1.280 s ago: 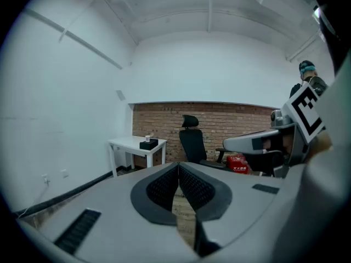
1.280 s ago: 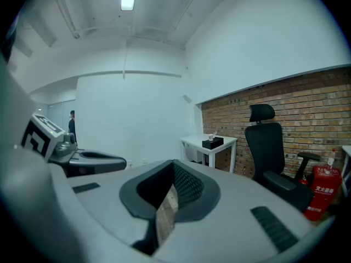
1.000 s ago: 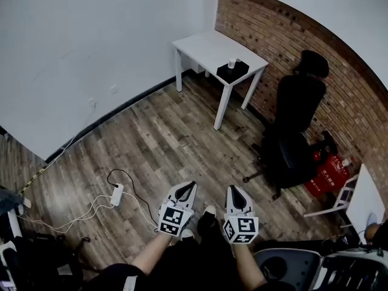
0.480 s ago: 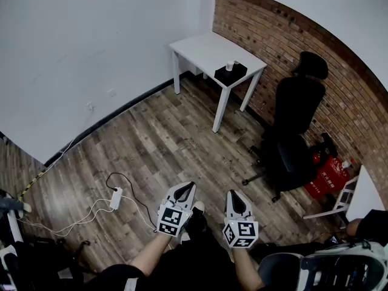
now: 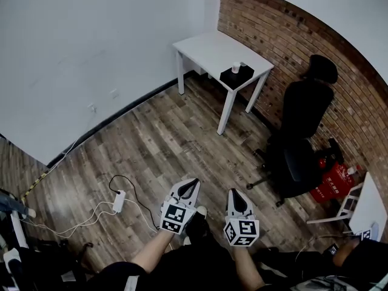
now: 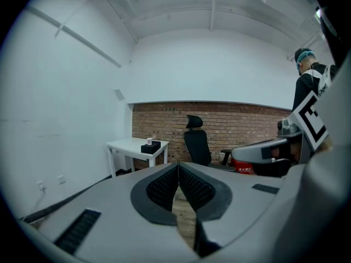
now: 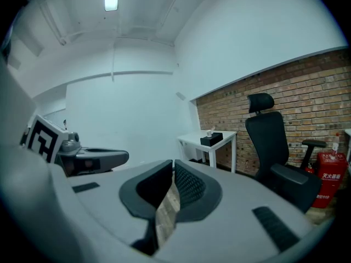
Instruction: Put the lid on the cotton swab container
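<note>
Takes a step over the wooden floor (image 5: 151,144) yet stays well apart from the far white surface (image 5: 209,46) bearing the cotton swab container (image 5: 236,67) on a black box (image 5: 241,77) — left gripper (image 5: 190,184) and right gripper (image 5: 234,193) forward, jaws together on nothing, lidding not begun.

Looking at white table (image 5: 209,46) bearing black box (image 5: 236,77) w/ small white container (image 5: 236,67) at it, on or beside unclear; wood floor (image 5: 163,144) carrying power strip (image 5: 118,201) & office chair (image 5: 302,132)
</note>
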`<state>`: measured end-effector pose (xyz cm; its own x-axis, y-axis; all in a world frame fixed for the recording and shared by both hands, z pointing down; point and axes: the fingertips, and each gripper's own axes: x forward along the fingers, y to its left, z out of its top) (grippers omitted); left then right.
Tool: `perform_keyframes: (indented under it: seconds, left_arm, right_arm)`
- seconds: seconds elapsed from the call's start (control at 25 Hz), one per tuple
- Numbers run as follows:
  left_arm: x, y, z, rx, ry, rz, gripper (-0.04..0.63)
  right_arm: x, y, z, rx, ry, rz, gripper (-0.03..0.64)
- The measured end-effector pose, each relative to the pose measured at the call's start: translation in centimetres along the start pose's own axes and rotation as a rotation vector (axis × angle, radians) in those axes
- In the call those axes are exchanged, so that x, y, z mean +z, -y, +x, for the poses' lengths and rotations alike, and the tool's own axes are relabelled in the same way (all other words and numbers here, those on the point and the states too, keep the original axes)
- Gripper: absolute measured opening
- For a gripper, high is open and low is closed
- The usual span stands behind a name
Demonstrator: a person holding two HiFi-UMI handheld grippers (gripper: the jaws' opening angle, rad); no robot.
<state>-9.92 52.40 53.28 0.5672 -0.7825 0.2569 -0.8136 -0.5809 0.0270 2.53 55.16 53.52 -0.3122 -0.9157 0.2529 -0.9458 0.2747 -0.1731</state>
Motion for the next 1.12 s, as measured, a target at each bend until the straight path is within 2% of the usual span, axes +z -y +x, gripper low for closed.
perform_keyframes:
  seconds: [0.32, 0.84, 1.12]
  left_arm:
    - [1.6, -3.6, 3.9, -0.003, -0.012, 0.004, 0.014]
    - [4.2, -6.9, 10.7, 0.001, -0.033, 0.007, 0.014]
    - [3.9, -8.4, 13.4, -0.004, -0.055, 0.000, 0.014]
  right_arm:
    - [2.4, 0.9, 4.9, 0.000, 0.007, 0.008, 0.021]
    - [5.0, 3.9, 11.8, 0.030, -0.022, 0.008, 0.021]
    - [5.9, 5.6, 15.0, 0.025, -0.021, 0.009, 0.021]
